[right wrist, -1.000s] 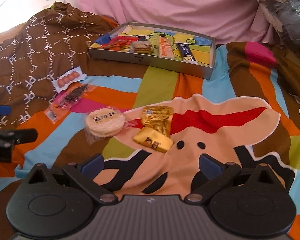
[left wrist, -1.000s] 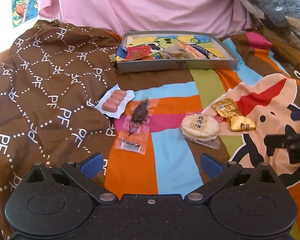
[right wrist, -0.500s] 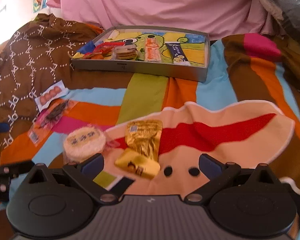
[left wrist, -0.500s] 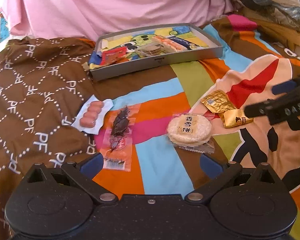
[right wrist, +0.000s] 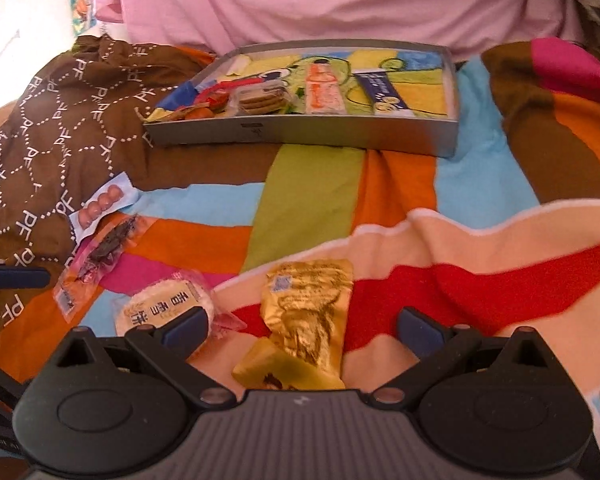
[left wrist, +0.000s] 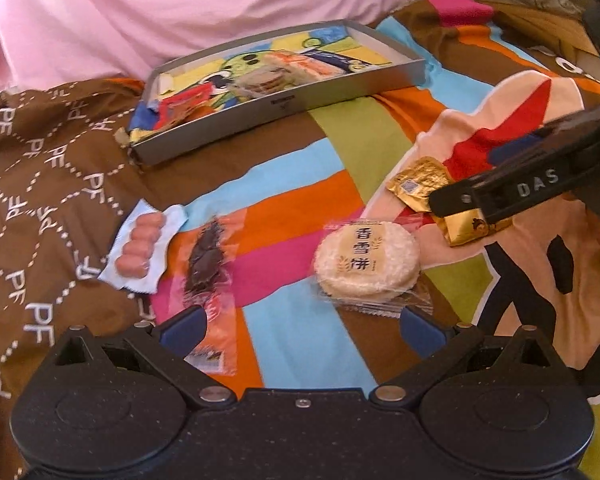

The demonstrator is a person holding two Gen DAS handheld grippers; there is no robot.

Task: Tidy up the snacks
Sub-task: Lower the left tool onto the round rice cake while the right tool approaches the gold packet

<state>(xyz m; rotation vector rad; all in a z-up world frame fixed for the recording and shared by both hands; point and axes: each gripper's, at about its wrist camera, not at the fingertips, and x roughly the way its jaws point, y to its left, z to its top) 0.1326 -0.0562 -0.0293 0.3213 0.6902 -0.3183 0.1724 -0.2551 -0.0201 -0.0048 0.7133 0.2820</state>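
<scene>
The right tool [right wrist: 302, 326] hangs spread wide over two gold packets [right wrist: 306, 316] on the blanket [right wrist: 312, 196].

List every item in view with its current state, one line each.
Left gripper: open, empty.
Right gripper: open, over the gold packets.
Tray: uncovered, partly filled with snacks.
Rice cracker: sealed, flat on blanket.
Gold packets: sealed, overlapping.
Sausage pack: sealed, outside tray.
Dark snack pouch: sealed, outside tray.

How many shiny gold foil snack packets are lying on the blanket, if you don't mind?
2: the larger gold foil packet lies on the peach patch; the smaller gold packet overlaps its near end, between the right gripper's fingers.
</scene>
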